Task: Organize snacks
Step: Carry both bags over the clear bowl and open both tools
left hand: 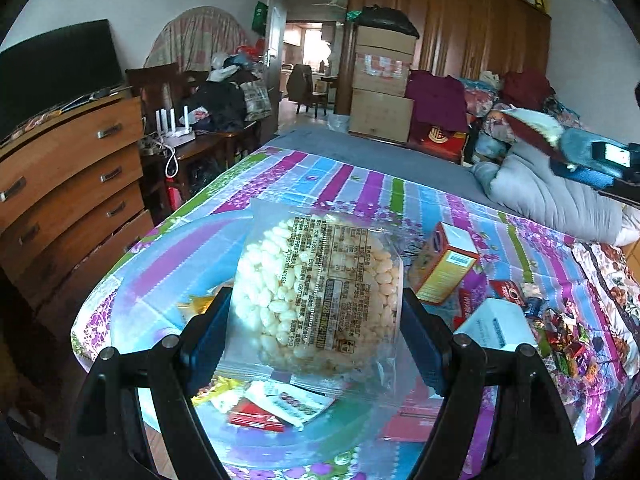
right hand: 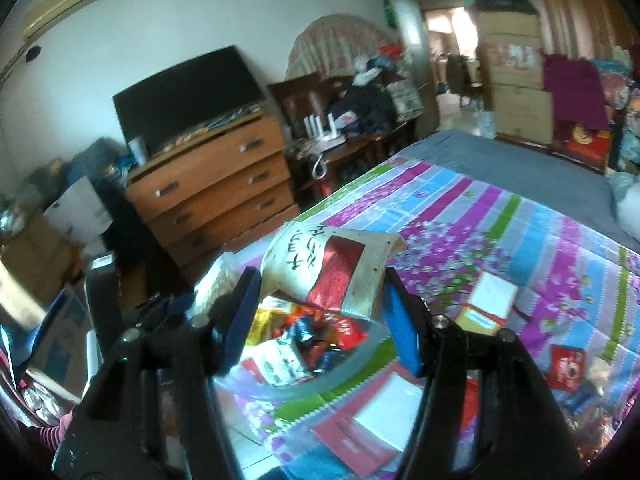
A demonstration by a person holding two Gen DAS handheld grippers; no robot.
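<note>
My left gripper [left hand: 316, 296] is shut on a clear bag holding a round puffed rice cake [left hand: 320, 280], upright between the blue pads. Under it lies a clear plastic container [left hand: 180, 232] with several snack packets [left hand: 280, 408] inside. My right gripper [right hand: 320, 280] is shut on a white pouch with a red glitter panel and black writing [right hand: 332, 268], above the same container [right hand: 352, 364], which is full of wrapped sweets [right hand: 312, 340]. The rice cake bag [right hand: 216, 280] shows at the left of the right wrist view.
On the striped floral cloth [left hand: 360, 184] lie an orange box [left hand: 448, 264], a white box [left hand: 496, 324], a red packet [left hand: 508, 290] and loose wrapped candies [left hand: 568, 340]. A wooden dresser [left hand: 72, 176] stands left, a grey quilt [left hand: 552, 204] right.
</note>
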